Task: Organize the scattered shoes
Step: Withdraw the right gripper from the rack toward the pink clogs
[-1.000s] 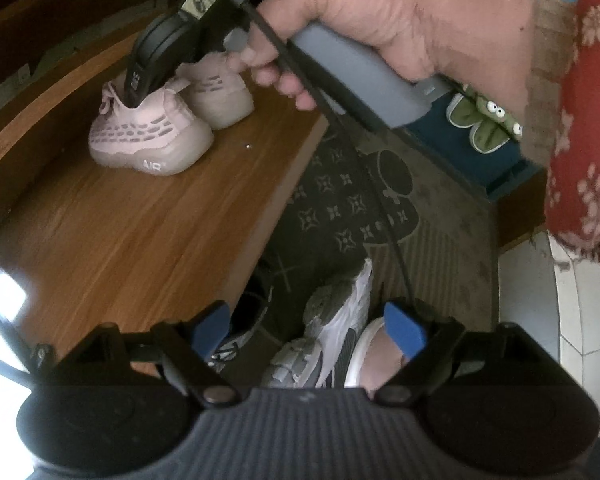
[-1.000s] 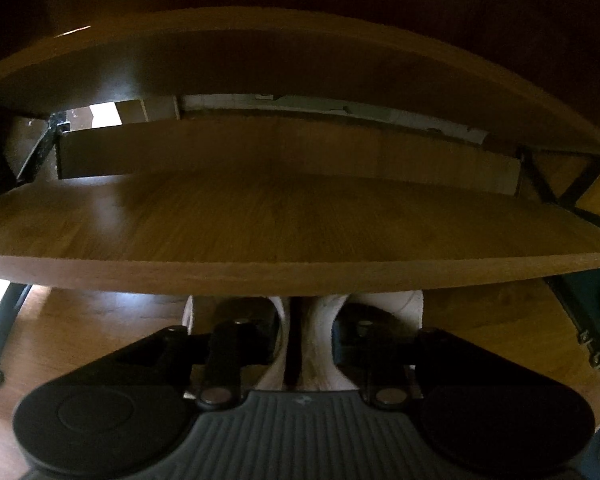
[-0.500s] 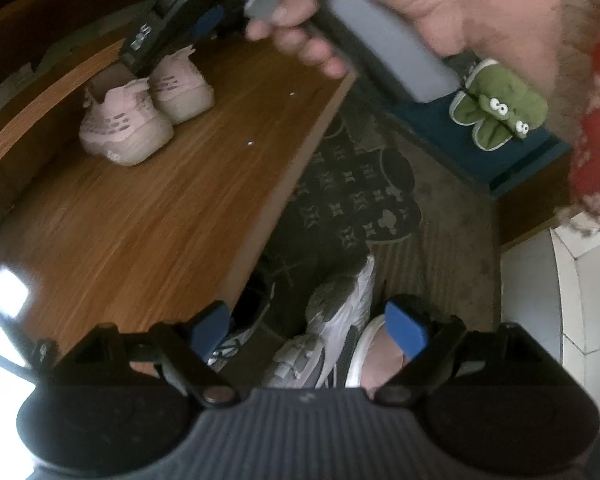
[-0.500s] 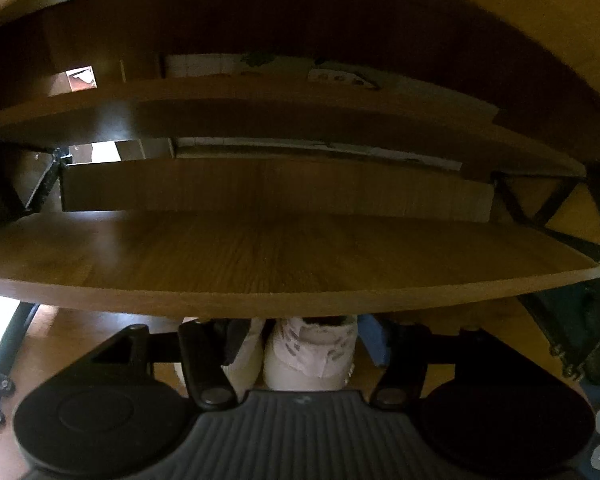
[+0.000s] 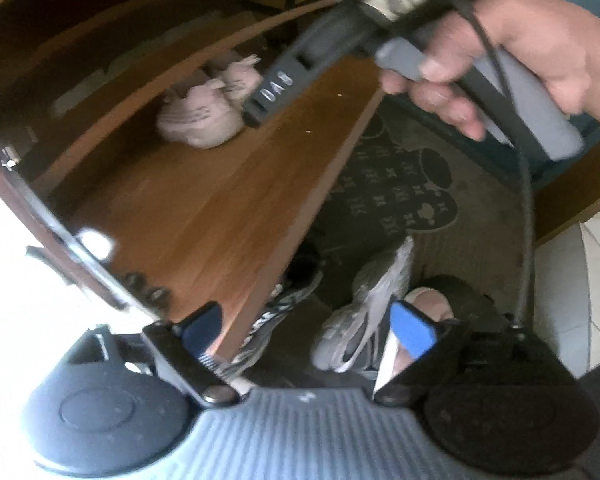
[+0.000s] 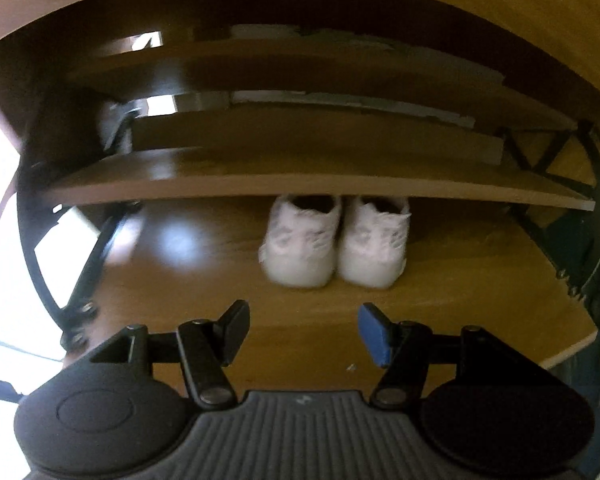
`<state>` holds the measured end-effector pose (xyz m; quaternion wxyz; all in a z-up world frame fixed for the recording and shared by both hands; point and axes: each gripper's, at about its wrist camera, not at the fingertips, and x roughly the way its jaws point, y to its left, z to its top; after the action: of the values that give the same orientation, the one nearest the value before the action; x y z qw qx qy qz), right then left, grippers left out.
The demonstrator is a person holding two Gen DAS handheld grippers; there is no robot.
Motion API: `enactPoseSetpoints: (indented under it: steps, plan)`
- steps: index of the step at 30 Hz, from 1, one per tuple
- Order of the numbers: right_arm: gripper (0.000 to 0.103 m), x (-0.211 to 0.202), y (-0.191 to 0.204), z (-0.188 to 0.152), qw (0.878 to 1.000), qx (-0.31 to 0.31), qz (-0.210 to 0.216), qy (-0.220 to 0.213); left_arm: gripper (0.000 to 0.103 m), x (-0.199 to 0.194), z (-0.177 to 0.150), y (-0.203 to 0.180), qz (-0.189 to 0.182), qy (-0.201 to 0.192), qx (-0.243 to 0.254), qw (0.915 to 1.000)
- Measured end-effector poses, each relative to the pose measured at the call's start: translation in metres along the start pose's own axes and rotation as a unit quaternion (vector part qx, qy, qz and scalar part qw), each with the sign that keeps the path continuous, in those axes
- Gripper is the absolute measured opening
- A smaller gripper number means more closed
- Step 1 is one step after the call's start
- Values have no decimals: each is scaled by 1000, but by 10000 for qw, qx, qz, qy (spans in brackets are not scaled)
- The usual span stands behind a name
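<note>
A pair of pale pink sneakers (image 6: 334, 240) stands side by side on the lower wooden shelf (image 6: 440, 304), heels toward me. My right gripper (image 6: 304, 330) is open and empty, a little in front of the pair. In the left wrist view the same pink sneakers (image 5: 204, 116) sit deep on the shelf, partly behind the right gripper's body (image 5: 296, 80) held by a hand (image 5: 512, 44). My left gripper (image 5: 308, 326) is open and empty above the floor. Below it lie a grey sneaker (image 5: 368, 300) and a black-and-white sneaker (image 5: 276, 312) beside the shelf edge.
A patterned dark mat (image 5: 404, 196) covers the floor beside the shoe rack. An upper shelf board (image 6: 300, 184) overhangs the pink pair. Black metal side frames (image 6: 572, 240) close the rack's ends. A cable (image 5: 526, 216) runs from the right gripper's handle down to my left gripper.
My right gripper has opened, let go of the pink sneakers and drawn back from them. The left wrist view has shifted and tilted; the floor sneakers stay in place.
</note>
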<state>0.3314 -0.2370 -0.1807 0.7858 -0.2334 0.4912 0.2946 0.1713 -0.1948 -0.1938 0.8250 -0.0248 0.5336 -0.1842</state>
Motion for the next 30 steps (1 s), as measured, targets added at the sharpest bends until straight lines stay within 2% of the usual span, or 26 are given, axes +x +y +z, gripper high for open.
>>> enactPoseSetpoints:
  steps: [8, 21, 30]
  plan:
    - [61, -23, 49, -10, 9992, -357, 182, 25, 97, -27, -22, 15, 271, -101, -21, 9996]
    - [61, -44, 96, -12, 9976, -631, 288, -30, 97, -55, -54, 42, 585, -137, -69, 9982]
    - [61, -55, 137, -14, 9908, -1124, 759, -7, 97, -70, -83, 67, 704, -36, -106, 9975]
